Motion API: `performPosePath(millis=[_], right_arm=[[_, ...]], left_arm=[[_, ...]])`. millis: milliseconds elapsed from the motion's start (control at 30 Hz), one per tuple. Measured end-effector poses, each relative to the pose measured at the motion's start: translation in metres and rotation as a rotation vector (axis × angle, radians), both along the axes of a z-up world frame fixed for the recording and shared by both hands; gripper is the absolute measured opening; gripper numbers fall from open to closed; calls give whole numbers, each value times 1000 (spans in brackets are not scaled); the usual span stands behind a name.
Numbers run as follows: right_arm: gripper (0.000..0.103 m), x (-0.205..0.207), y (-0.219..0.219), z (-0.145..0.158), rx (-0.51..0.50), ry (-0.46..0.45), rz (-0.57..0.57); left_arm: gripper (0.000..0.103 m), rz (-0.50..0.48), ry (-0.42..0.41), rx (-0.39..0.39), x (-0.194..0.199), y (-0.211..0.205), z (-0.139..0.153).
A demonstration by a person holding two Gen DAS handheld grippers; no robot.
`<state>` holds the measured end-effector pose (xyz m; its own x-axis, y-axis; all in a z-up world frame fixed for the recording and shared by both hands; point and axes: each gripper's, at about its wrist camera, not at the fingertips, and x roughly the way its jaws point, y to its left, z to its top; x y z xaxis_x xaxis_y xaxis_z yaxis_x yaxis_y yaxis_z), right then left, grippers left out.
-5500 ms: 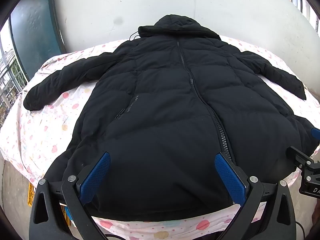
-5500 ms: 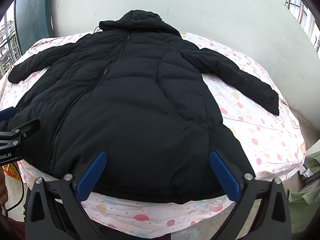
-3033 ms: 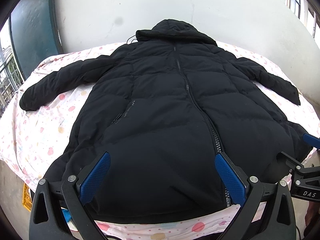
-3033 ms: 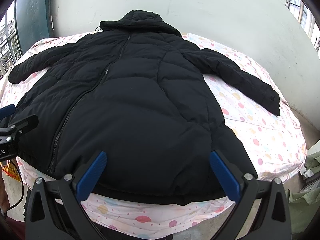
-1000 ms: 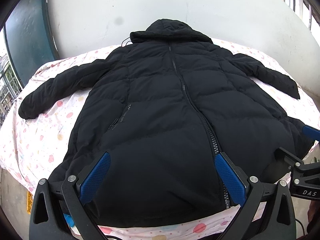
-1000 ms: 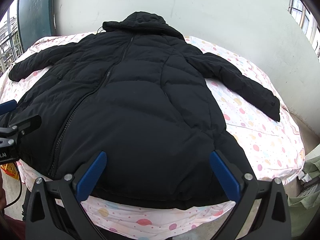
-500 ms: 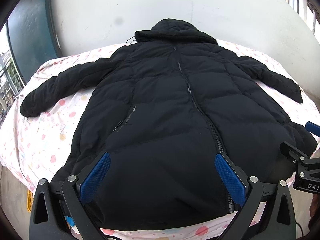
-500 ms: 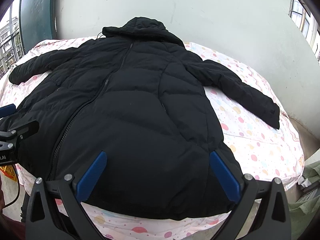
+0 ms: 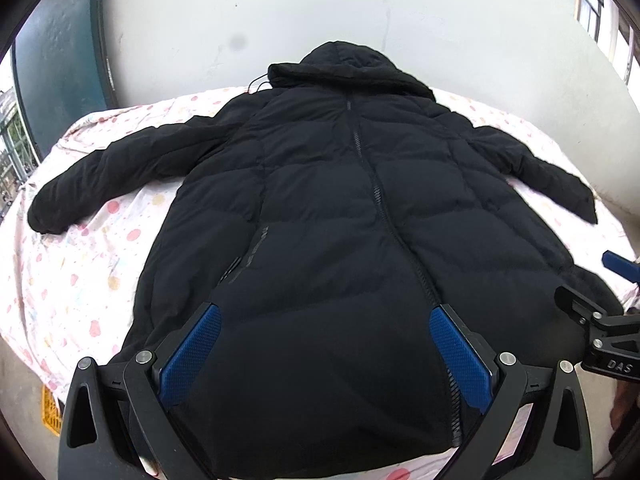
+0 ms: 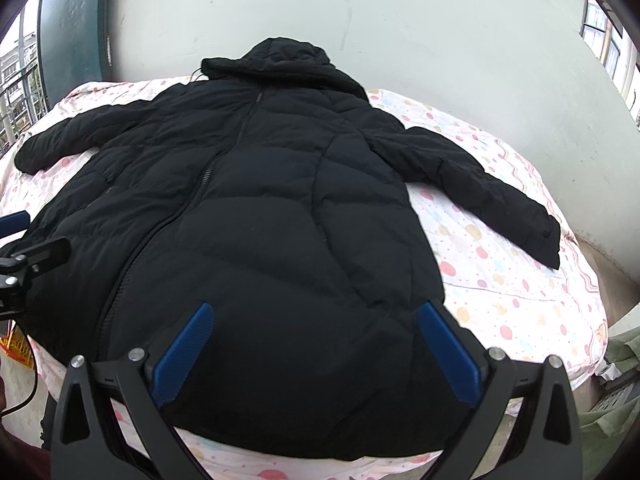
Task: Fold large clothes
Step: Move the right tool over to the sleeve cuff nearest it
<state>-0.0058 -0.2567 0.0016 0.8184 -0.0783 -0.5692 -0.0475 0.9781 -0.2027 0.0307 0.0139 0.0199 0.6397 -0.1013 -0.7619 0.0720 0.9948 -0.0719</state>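
A: Left gripper (image 9: pixel 325 350) status?
B: Spread wide, blue pads (image 9: pixel 191 356) far apart, nothing between them. Poised over the hem of the black puffer coat (image 9: pixel 340 240), near edge of the bed.

A: Right gripper (image 10: pixel 316 344)?
B: Likewise fully spread, empty. Poised over the hem on the coat's other half. Also visible at the right edge of the left wrist view, beside the coat's lower corner.

A: Location of the coat?
B: Laid flat, front side up, on a white sheet with coloured dots (image 10: pixel 500 272). Zipper (image 9: pixel 376 196) closed, running from collar to hem. Hood (image 9: pixel 340 66) at the far end, against the pale wall (image 9: pixel 360 8). Both sleeves spread outward: one sleeve (image 9: pixel 120 172) angled toward the left edge of the sheet, other sleeve (image 10: pixel 480 192) angled toward the right edge.

A: Surroundings?
B: Dark teal door frame (image 9: pixel 60 60) at far left. Orange crate (image 9: pixel 51 410) on the floor below the bed's left corner. Green cloth (image 10: pixel 612 400) low at right, beside the bed.
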Motion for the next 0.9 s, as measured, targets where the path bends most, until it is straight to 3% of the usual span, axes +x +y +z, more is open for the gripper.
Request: performPosePath(millis=[500, 733, 900], right_arm=[[103, 48, -42, 26, 15, -11, -60], [103, 63, -59, 41, 41, -28, -74], [103, 73, -80, 59, 66, -54, -103]], left_arm=[[102, 24, 48, 127, 40, -13, 14], [102, 55, -43, 275, 41, -26, 43], [102, 50, -86, 295, 51, -32, 60]])
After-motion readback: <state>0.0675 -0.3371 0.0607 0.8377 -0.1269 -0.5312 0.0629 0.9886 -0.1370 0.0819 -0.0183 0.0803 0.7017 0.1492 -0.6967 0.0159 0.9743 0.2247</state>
